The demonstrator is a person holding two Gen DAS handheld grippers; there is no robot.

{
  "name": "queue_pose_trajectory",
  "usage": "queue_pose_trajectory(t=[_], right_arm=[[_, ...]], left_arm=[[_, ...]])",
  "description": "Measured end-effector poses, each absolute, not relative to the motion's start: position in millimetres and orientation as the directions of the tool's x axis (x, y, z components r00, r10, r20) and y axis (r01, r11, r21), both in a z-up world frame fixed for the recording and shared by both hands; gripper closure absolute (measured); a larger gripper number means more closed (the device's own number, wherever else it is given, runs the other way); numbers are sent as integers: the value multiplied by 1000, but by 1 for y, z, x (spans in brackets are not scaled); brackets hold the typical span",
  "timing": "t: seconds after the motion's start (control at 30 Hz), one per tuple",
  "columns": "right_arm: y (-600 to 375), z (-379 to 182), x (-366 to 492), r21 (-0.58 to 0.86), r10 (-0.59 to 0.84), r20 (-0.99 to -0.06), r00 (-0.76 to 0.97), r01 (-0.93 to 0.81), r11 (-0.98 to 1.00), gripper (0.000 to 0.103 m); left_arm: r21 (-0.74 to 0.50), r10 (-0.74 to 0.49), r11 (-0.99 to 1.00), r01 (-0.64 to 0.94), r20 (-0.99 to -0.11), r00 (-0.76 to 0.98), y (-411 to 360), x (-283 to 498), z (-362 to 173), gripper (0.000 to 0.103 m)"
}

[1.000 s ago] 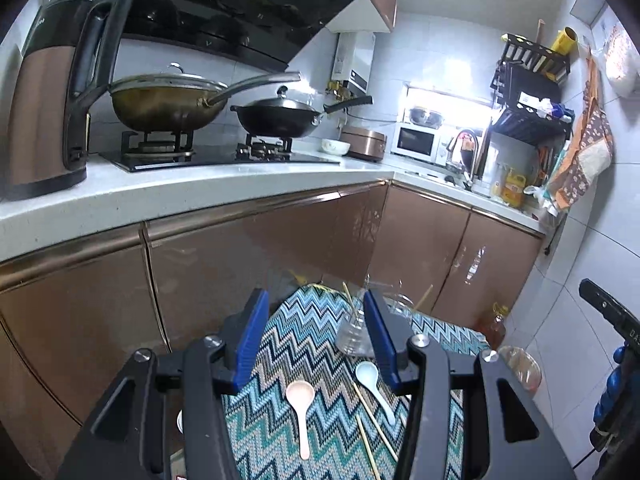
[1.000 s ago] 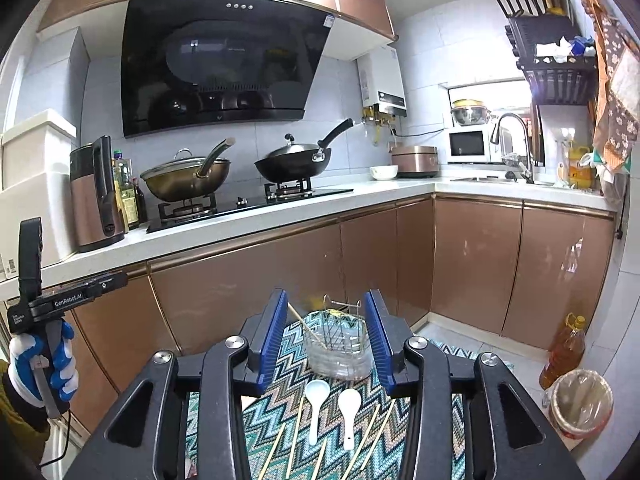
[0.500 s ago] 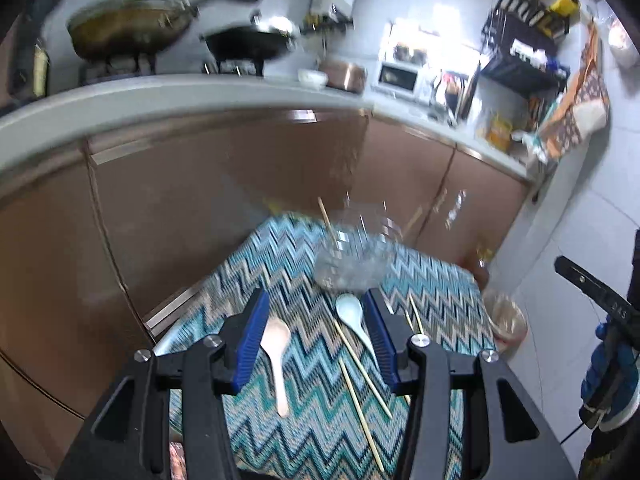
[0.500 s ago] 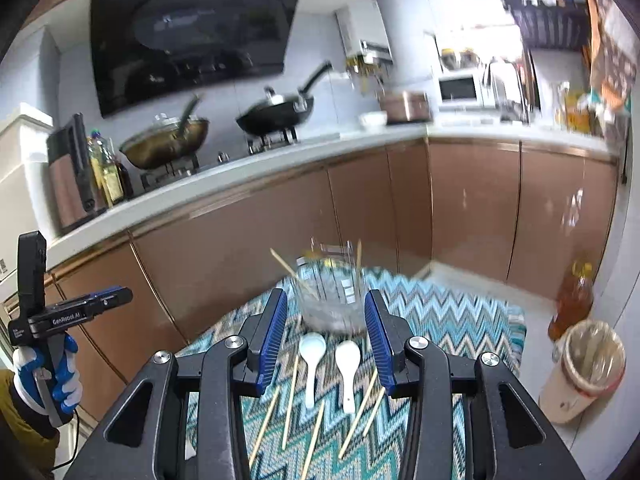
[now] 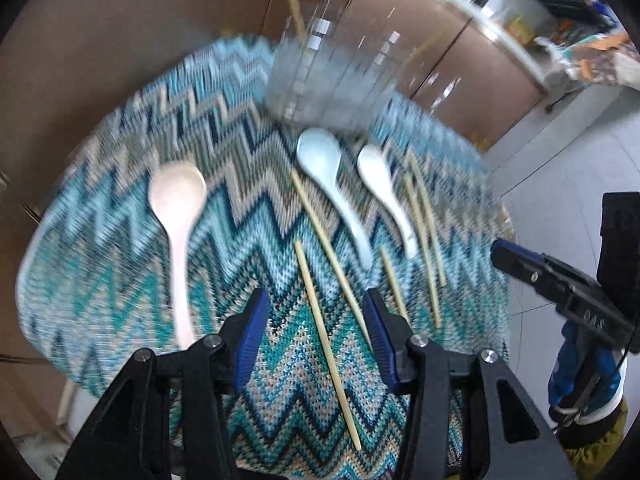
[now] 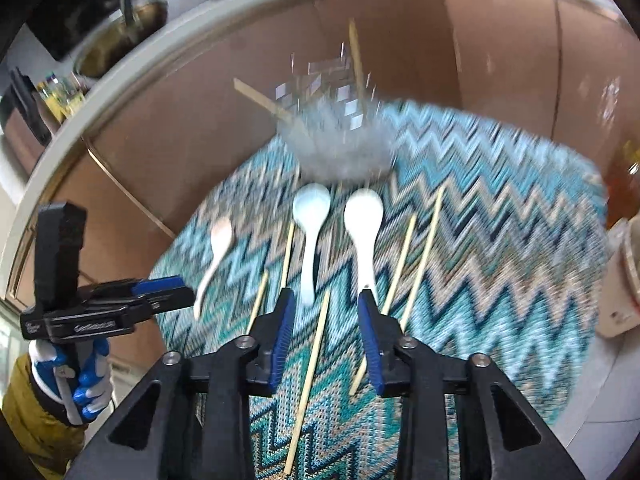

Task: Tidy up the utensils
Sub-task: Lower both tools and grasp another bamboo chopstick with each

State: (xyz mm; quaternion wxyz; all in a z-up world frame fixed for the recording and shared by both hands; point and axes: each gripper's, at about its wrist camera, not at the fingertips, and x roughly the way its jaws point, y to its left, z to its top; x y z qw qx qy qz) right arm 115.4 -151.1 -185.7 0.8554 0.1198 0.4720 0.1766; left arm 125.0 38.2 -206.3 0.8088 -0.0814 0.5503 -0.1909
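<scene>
I hold both tools low over the counter's zigzag cloth (image 6: 500, 208), nearest first. The right gripper (image 6: 326, 300) hangs with its jaws apart and empty, having just narrowed; a chopstick (image 6: 308, 384) runs between them untouched, and the pale blue spoon (image 6: 310, 216) and white spoon (image 6: 362, 220) lie just beyond its tips. The left gripper (image 5: 314, 300) also stands apart on nothing, two chopsticks (image 5: 324, 340) lying between its jaws and the pink spoon (image 5: 176, 208) off to its left. More loose sticks lie beside the spoons. Farthest back stands the clear holder (image 6: 340, 140), a couple of chopsticks already leaning in it. The frames are smeared, so my aim is rough. I judge the risk is closing on two crossed sticks at once, or nudging a spoon handle and skating it off the cloth's edge.
</scene>
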Motion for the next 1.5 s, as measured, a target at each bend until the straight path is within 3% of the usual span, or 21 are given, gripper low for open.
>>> queue_pose_trajectory(t=[0.3,1.0,1.27,1.5], right_arm=[[-121,-248,155,387,433,-854,287,-204,899,82],[-95,-272,180,347,390,-901,191,-224,911,95],[-105,-244,155,392,451,-855,256,-249,885,97],[-109,-187,114,359,468,-794,388,-321,876,97]], left_arm=[[-374,-404,911,171,-893,198,25,156,-246,72],[-258,-287,951,170,-943,171,-6,174,-263,95],[-302,-337,939,164,-903,267,12,155,-237,98],[-326,-397,917,228,-794,460,34,122,-163,98]])
